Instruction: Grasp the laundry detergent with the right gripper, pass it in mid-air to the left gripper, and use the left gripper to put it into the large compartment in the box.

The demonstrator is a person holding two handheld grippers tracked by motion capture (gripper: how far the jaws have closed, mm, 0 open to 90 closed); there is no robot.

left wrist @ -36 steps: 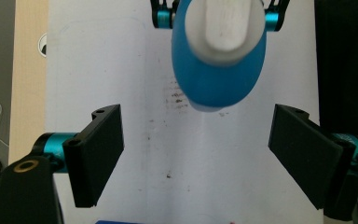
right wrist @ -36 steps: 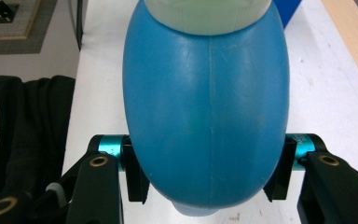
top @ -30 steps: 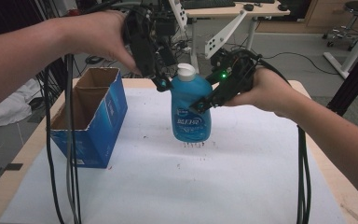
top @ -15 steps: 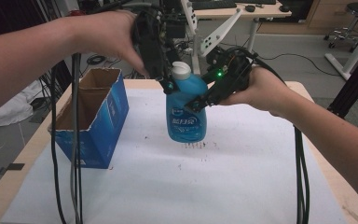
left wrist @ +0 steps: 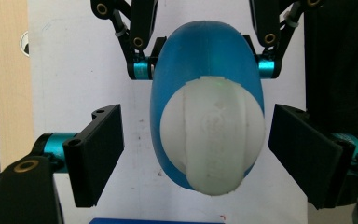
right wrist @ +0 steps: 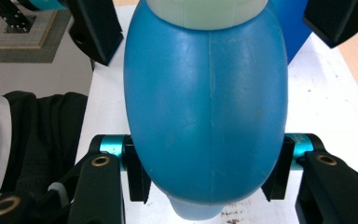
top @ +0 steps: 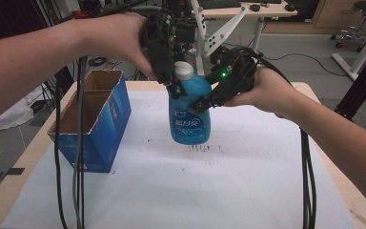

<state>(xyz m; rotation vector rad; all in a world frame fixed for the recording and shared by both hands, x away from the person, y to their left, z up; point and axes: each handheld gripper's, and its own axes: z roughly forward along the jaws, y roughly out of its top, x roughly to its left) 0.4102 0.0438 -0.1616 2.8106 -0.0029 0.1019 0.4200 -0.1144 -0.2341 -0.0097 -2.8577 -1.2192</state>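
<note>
A blue bottle (top: 189,117) with a white cap (top: 184,70) stands upright over the middle of the white table cover; I cannot tell whether its base touches. My right gripper (top: 190,97) comes in from the right and is shut on the bottle's upper body (right wrist: 207,107), one pad pressed on each side. My left gripper (top: 180,78) hangs down from above. In the left gripper view its jaws stand open on either side of the cap (left wrist: 213,135), with a gap on each side. The right gripper (left wrist: 204,69) shows beyond, clamped on the blue body.
An open blue cardboard box (top: 95,129) stands at the table's left edge. Black cables (top: 78,143) hang from my left hand in front of it. The white cover (top: 219,191) spreads toward the front. A white desk frame (top: 228,28) stands behind the table.
The bottle, held in the right gripper, has shifted slightly to the left. The left gripper has edged a little closer around the cap.
</note>
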